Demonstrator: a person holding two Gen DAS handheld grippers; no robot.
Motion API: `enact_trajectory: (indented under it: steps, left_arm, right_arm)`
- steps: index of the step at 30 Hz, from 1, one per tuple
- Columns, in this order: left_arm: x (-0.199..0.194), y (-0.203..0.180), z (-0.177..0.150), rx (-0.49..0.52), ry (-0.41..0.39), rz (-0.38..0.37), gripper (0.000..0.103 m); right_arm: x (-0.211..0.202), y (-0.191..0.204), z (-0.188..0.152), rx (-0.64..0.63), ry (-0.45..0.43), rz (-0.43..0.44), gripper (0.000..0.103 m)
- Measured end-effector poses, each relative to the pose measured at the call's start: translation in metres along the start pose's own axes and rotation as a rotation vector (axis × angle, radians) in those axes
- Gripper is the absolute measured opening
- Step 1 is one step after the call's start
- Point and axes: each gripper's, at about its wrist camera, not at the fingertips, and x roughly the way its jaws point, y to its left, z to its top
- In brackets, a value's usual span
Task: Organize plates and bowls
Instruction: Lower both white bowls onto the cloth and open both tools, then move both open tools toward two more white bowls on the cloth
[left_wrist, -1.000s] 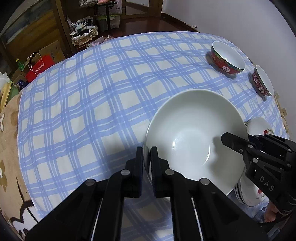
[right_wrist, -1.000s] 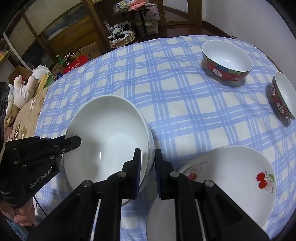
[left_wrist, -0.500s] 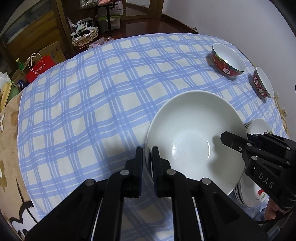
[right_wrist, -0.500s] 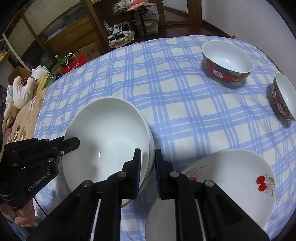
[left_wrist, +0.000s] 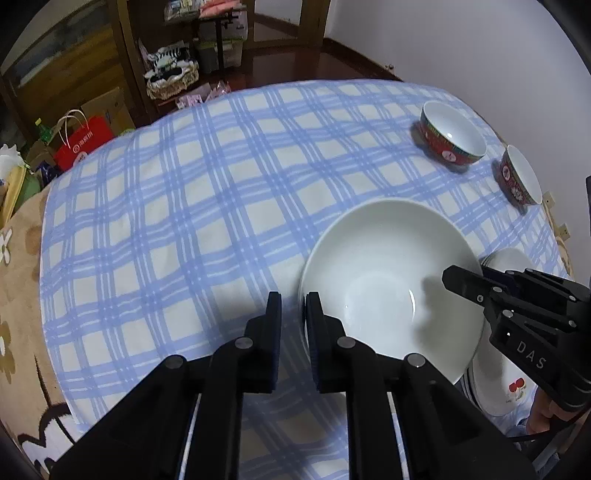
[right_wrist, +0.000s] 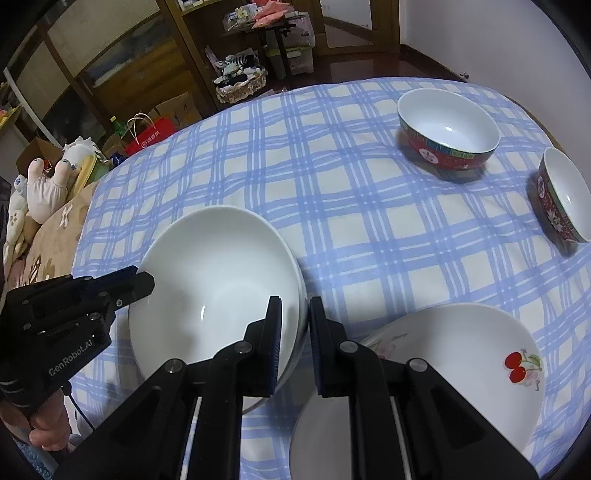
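- Left gripper (left_wrist: 292, 314): fingers opening, white bowl (left_wrist: 388, 280) rim just beside the right finger, not pinched.
- Right gripper (right_wrist: 294, 317): fingers pinching the same bowl's rim.
- Cherry plate (right_wrist: 443, 350): on the tabletop right of the right fingers.

Blue-checked tablecloth (right_wrist: 369, 229) under white bowls (right_wrist: 218, 280), two red bowls (right_wrist: 448, 129), cherry plate (right_wrist: 461, 354).

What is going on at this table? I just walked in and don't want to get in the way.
A person works with a gripper in each hand, both at the rim of a large white bowl. The right gripper is clamped on one side of the rim. The left gripper has the opposite side between its jaws, which are opening. A cherry-patterned plate lies beside the bowl, and two red bowls stand farther back.
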Motion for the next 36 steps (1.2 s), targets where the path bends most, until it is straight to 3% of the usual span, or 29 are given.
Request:
enact_trajectory:
  steps: [6, 8, 10, 12, 16, 19, 23, 27, 28, 30, 36]
  left_arm:
    - [-0.009, 0.004, 0.004, -0.016, -0.029, -0.011, 0.019]
    - [-0.013, 0.005, 0.006, -0.017, -0.049, 0.024, 0.019]
    - [-0.018, 0.005, 0.006, 0.005, -0.071, 0.075, 0.019]
    - [-0.024, 0.006, 0.007, 0.016, -0.093, 0.077, 0.020]
    - [-0.036, 0.012, 0.012, -0.014, -0.118, 0.060, 0.022]
    - [-0.049, 0.014, 0.016, -0.022, -0.146, 0.066, 0.034]
    - [-0.067, 0.012, 0.024, -0.026, -0.182, 0.080, 0.052]
    - [-0.078, 0.000, 0.036, 0.001, -0.191, 0.098, 0.078]
    - [-0.079, -0.004, 0.038, 0.013, -0.196, 0.099, 0.081]
    - [-0.082, -0.015, 0.043, 0.040, -0.206, 0.110, 0.086]
    - [-0.080, -0.040, 0.070, 0.032, -0.180, 0.132, 0.088]
  right_arm:
    - [-0.008, -0.001, 0.003, 0.002, -0.015, -0.015, 0.015]
    - [-0.014, -0.003, 0.004, 0.012, -0.032, -0.019, 0.016]
    - [-0.020, -0.005, 0.006, 0.019, -0.047, -0.028, 0.031]
    - [-0.028, -0.007, 0.008, 0.027, -0.070, -0.044, 0.040]
    - [-0.045, -0.017, 0.012, 0.055, -0.105, -0.052, 0.041]
    - [-0.059, -0.025, 0.015, 0.074, -0.130, -0.064, 0.057]
    - [-0.082, -0.038, 0.023, 0.102, -0.170, -0.080, 0.060]
    - [-0.116, -0.052, 0.034, 0.100, -0.259, -0.138, 0.080]
    - [-0.123, -0.055, 0.037, 0.099, -0.276, -0.155, 0.089]
    - [-0.137, -0.063, 0.044, 0.102, -0.306, -0.177, 0.096]
    - [-0.162, -0.085, 0.071, 0.105, -0.345, -0.219, 0.097]
